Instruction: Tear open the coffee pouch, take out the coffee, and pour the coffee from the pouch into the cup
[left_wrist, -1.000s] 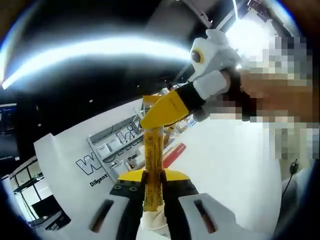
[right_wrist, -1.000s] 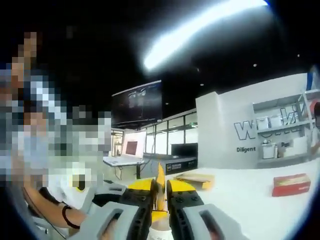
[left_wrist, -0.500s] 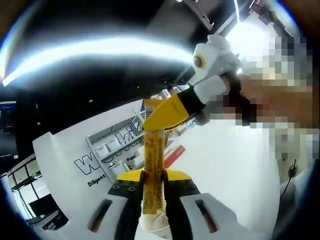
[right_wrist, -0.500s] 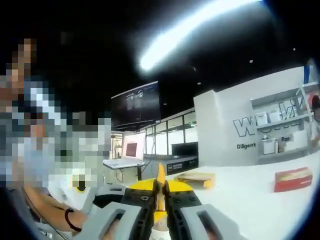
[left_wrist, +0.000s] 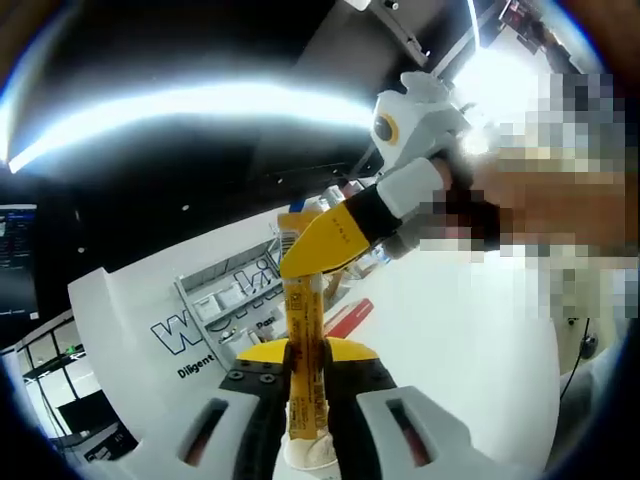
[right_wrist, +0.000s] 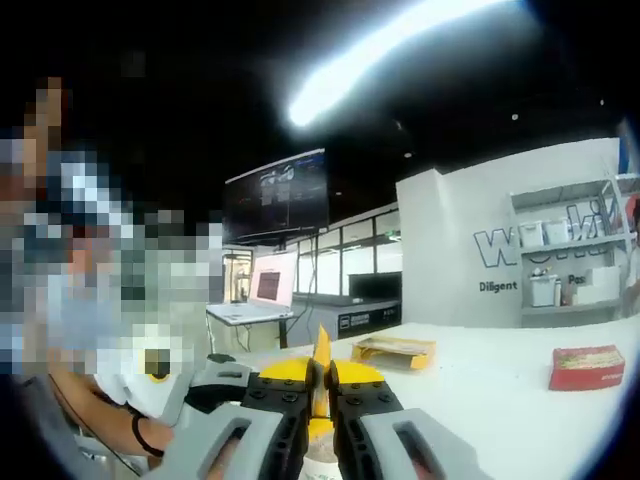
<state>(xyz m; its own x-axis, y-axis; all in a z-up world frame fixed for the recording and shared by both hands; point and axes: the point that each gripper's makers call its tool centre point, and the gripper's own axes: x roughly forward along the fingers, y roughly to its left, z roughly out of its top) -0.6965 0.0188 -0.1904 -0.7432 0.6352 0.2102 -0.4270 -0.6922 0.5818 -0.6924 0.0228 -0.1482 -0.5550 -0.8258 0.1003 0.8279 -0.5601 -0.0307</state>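
Left gripper view: your left tool (left_wrist: 305, 400) pinches the long yellow coffee stick pouch (left_wrist: 303, 350) upright between closed jaws, above a white paper cup (left_wrist: 308, 455). Your right tool (left_wrist: 325, 238) clamps the pouch's top end. Right gripper view adds a red box (right_wrist: 586, 367) on the white counter (right_wrist: 490, 390).
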